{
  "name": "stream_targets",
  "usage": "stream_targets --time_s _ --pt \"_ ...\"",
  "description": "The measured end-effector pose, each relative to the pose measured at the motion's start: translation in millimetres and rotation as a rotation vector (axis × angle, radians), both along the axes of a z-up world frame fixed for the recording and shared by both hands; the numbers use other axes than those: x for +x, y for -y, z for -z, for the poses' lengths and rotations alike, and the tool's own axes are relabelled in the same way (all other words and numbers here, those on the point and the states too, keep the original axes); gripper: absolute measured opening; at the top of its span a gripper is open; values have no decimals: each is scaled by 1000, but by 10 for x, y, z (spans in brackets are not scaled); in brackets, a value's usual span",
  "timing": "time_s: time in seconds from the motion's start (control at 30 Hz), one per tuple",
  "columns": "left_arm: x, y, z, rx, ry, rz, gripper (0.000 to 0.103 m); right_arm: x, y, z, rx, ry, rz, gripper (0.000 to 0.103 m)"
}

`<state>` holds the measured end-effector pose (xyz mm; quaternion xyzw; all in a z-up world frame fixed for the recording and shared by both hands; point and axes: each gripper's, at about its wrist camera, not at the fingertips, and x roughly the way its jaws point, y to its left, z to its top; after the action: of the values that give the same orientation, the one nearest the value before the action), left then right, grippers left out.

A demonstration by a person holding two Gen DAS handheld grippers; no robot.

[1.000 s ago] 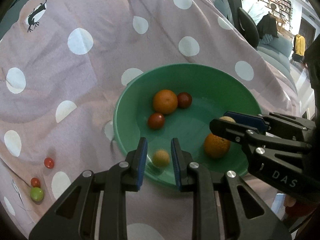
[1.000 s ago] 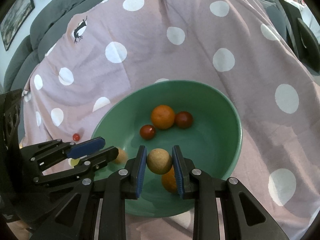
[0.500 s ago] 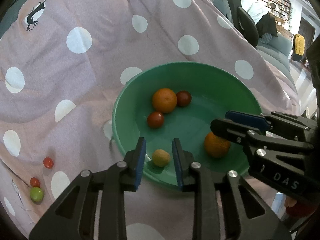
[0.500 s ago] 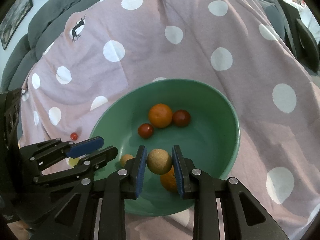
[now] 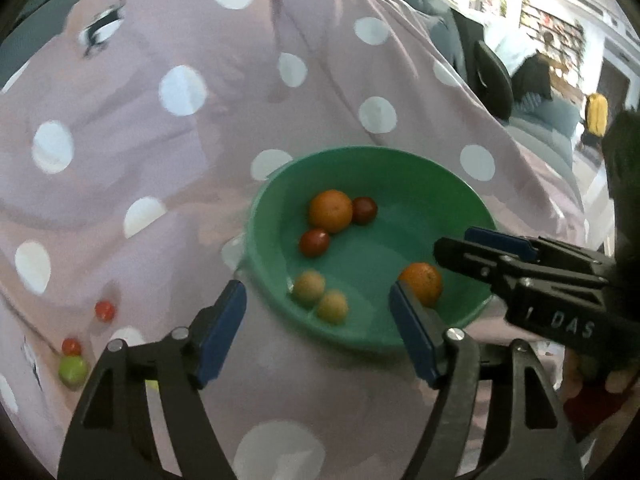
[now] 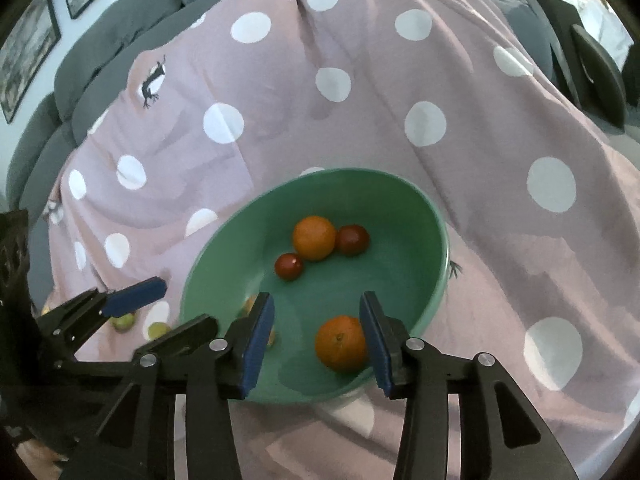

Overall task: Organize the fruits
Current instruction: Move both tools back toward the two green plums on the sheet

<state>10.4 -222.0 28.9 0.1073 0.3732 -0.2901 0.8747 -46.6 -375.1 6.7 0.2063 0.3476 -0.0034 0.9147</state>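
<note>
A green bowl (image 5: 400,168) (image 6: 360,178) sits on the dotted pink cloth. In it lie an orange (image 5: 331,211) beside two dark red tomatoes (image 5: 364,210) (image 5: 315,242), a second orange (image 5: 421,283) (image 6: 341,343), and two tan fruits (image 5: 309,287) (image 5: 333,306) touching each other by the near rim. My left gripper (image 5: 318,320) hovers over that near rim, its jaws opening with nothing pressed between them. My right gripper (image 6: 317,300) (image 5: 456,246) hangs over the bowl's right side, its jaws opening too; the second orange rests in the bowl below them, not gripped.
On the cloth left of the bowl lie two small red tomatoes (image 5: 105,310) (image 5: 71,346) and a green fruit (image 5: 73,369). The right wrist view shows two green fruits (image 6: 122,322) (image 6: 158,330) there. A grey sofa (image 6: 120,40) backs the cloth; chairs (image 5: 492,80) stand at the right.
Both grippers have let go of their tan fruits, which now lie together in the bowl by the near rim. Both pairs of jaws have spread wide. The left gripper has drawn back a little.
</note>
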Motion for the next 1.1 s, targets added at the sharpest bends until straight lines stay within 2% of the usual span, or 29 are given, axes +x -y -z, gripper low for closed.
stream_targets --time_s 0.13,0.23,0.37,0.53,0.6,0.83,0.97,1.1 --pt "-107 -407 -25 -39 -18 -91 82 -113 -61 -41 5 27 -21 45" --pt "-208 -751 48 -34 -35 -163 84 -230 -147 -73 9 56 -60 45" --pt "-336 -1223 231 -29 -111 -255 84 -402 -352 -104 -5 83 -136 46" --pt "-492 -1677 223 -54 -133 -367 85 -499 -677 -169 -2 72 -221 46" --pt "-558 -1845 176 -83 -134 -401 90 -511 -832 -227 -20 58 -246 46" --pt "-707 -2228 129 -171 -160 -471 97 -640 -1296 -379 -54 34 -307 46" --pt "-761 -2343 100 -191 -144 -480 98 -691 -1500 -438 -103 24 -324 58" --pt "-813 -2449 102 -215 -127 -479 99 -736 -1668 -483 -126 11 -349 58"
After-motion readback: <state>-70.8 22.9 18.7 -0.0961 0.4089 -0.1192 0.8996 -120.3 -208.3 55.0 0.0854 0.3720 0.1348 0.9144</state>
